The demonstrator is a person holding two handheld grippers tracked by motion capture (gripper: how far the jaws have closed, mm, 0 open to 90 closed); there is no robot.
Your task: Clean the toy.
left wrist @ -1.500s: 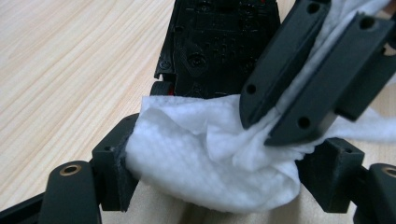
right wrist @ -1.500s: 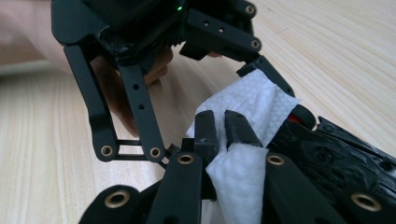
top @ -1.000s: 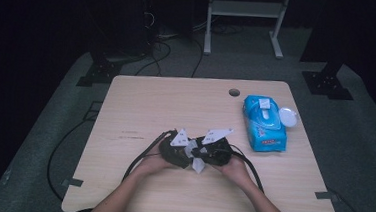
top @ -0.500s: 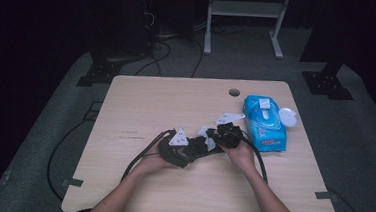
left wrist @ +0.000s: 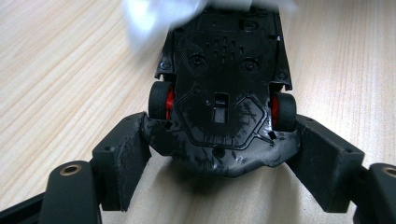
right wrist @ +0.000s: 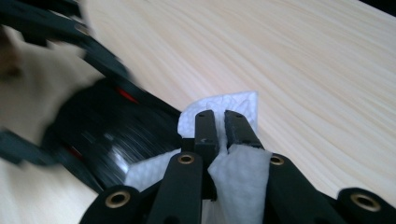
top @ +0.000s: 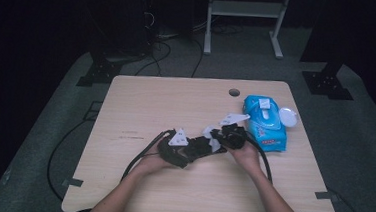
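Left gripper (left wrist: pixel 219 154) clamps the black toy car (left wrist: pixel 222 88) underside-up, just above the table (top: pixel 166 104) — right gripper (right wrist: pixel 219 126) pinches a white wipe (right wrist: pixel 243 168) against the car's far end.

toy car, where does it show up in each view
High view: the toy car lies mid-table, clamped in the left hand-held gripper.
Left gripper view: it sits centre frame, underside up, red-hubbed wheels showing, gripped from both sides.
Right gripper view: it is a dark blur at the left, beside the right hand-held gripper.
Shared landmark: the white wipe pinched by the right hand-held gripper, touching the car.
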